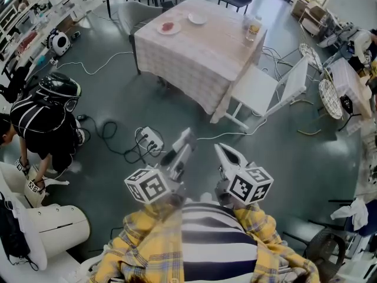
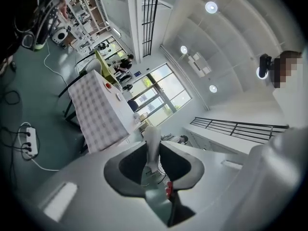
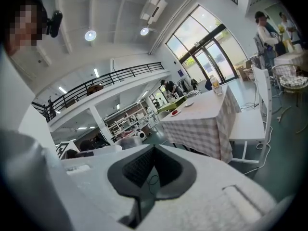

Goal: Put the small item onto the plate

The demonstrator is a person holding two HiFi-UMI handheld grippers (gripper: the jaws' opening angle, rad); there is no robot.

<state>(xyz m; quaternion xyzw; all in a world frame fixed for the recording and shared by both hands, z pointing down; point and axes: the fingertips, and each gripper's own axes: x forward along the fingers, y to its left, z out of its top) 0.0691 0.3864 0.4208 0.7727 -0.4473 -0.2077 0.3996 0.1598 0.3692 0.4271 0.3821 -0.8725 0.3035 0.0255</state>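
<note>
I stand well back from the checked table [image 1: 200, 52]. A plate [image 1: 169, 27] with something red on it and a bare white plate [image 1: 197, 19] sit at its far end; the red-topped plate [image 3: 175, 112] also shows in the right gripper view. My left gripper [image 1: 186, 139] points level toward the table, rolled on its side. Its tips [image 2: 153, 146] are shut on a small white oblong item [image 2: 152, 153]. A red speck [image 2: 168, 189] lies deep in its throat; what it is I cannot tell. My right gripper [image 1: 222, 151] is beside it, tips together [image 3: 154, 148], holding nothing.
A white chair [image 1: 265, 90] stands at the table's near right corner. A power strip [image 1: 150, 139] and cables lie on the floor ahead. A person [image 1: 41, 122] crouches at the left. A jar [image 1: 253, 28] stands on the table's right end. Clutter lines the right wall.
</note>
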